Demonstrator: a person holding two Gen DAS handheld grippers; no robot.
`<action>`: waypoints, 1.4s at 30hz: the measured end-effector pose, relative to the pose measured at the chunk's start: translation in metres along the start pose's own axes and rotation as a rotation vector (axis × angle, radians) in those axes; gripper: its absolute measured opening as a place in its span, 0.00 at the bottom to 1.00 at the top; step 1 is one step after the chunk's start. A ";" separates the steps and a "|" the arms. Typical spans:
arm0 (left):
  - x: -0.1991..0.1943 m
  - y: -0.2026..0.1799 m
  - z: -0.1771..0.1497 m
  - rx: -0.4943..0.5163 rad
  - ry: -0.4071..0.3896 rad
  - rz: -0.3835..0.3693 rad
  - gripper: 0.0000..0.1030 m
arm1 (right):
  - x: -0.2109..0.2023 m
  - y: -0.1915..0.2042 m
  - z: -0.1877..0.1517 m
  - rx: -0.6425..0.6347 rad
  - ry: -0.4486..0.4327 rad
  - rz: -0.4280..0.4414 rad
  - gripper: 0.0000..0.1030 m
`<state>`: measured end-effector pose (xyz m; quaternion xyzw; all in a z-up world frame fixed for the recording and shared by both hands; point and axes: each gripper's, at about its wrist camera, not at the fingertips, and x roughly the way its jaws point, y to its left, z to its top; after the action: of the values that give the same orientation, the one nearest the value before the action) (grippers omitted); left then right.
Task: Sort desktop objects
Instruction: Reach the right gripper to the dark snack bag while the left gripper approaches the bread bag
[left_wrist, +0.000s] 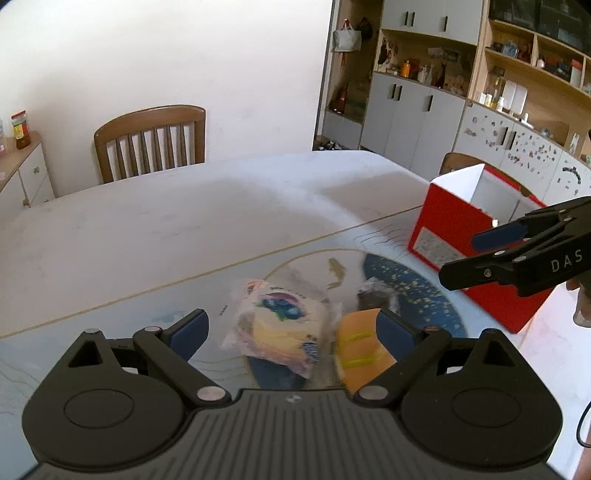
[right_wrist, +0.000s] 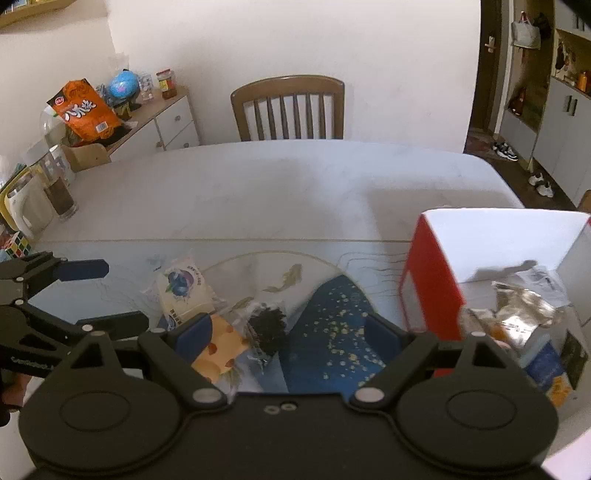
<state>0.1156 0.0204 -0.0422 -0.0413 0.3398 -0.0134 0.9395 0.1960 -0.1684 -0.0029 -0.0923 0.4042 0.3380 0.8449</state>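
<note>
Three snack packets lie on the mat: a blueberry cake packet (left_wrist: 275, 325) (right_wrist: 183, 291), an orange packet (left_wrist: 360, 345) (right_wrist: 218, 349) and a dark packet in clear wrap (left_wrist: 375, 297) (right_wrist: 267, 326). My left gripper (left_wrist: 291, 334) is open, low over the blueberry and orange packets, which lie between its fingers. My right gripper (right_wrist: 288, 332) is open and empty, above the mat right of the dark packet; it also shows in the left wrist view (left_wrist: 469, 258). A red box (left_wrist: 476, 254) (right_wrist: 432, 280) with white inside holds several wrapped items (right_wrist: 524, 306).
A patterned blue and white mat (right_wrist: 332, 332) covers the near table. The white table (left_wrist: 166, 221) stretches behind it. A wooden chair (right_wrist: 288, 107) stands at the far side. A kettle (right_wrist: 26, 206), a glass jar (right_wrist: 59, 192) and a puzzle cube (right_wrist: 14, 247) stand at the left edge.
</note>
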 end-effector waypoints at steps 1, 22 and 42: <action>0.002 0.002 0.000 0.004 0.001 0.004 0.95 | 0.003 0.001 0.000 0.000 0.003 0.001 0.87; 0.037 0.008 -0.009 0.120 -0.007 0.020 0.95 | 0.054 0.022 0.007 -0.007 0.061 0.010 0.84; 0.065 0.014 -0.010 0.109 0.028 0.003 0.95 | 0.084 0.016 0.007 0.098 0.091 -0.026 0.69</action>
<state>0.1591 0.0301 -0.0925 0.0104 0.3517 -0.0311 0.9355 0.2276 -0.1117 -0.0586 -0.0713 0.4568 0.3021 0.8336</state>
